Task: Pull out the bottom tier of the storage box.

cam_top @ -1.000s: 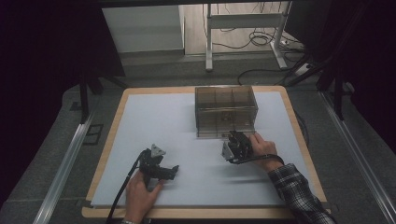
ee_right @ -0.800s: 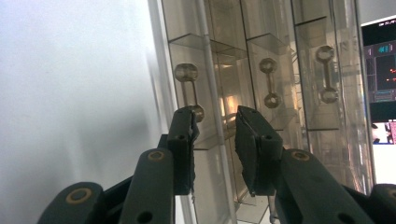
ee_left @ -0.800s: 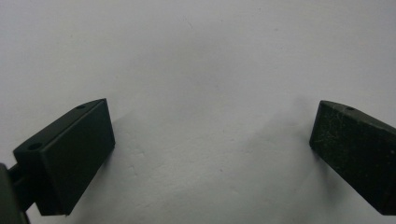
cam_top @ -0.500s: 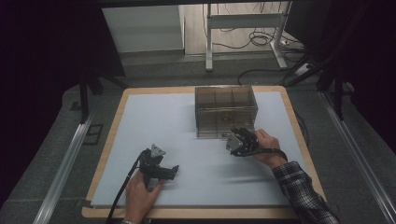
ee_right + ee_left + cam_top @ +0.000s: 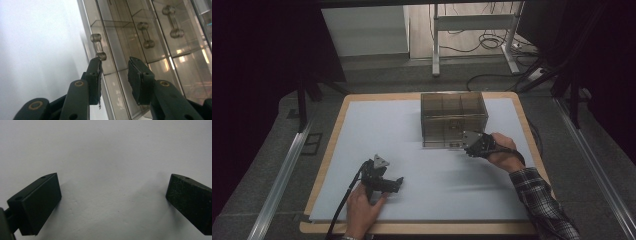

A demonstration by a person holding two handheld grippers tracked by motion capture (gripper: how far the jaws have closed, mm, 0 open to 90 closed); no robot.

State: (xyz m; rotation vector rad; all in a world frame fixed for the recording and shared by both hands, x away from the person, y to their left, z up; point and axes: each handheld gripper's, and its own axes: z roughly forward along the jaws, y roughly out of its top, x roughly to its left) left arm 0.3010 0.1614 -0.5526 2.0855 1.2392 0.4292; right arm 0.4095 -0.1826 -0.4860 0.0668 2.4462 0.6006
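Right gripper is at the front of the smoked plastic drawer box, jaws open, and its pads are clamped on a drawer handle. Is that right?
Not quite. The right gripper is at the box with jaws open, but nothing is clamped: the right gripper view shows the nearest handle just beyond the left pad's tip, not between the pads.

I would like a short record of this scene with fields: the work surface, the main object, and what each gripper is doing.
surface: white mat on a wooden table
main object: smoky transparent drawer box, with dumbbell-shaped handles
right gripper: at the box front, jaws have just been opening, nothing pressed between them, one jaw tip near the lowest handle
left gripper: jaws wide open over bare mat, holding nothing
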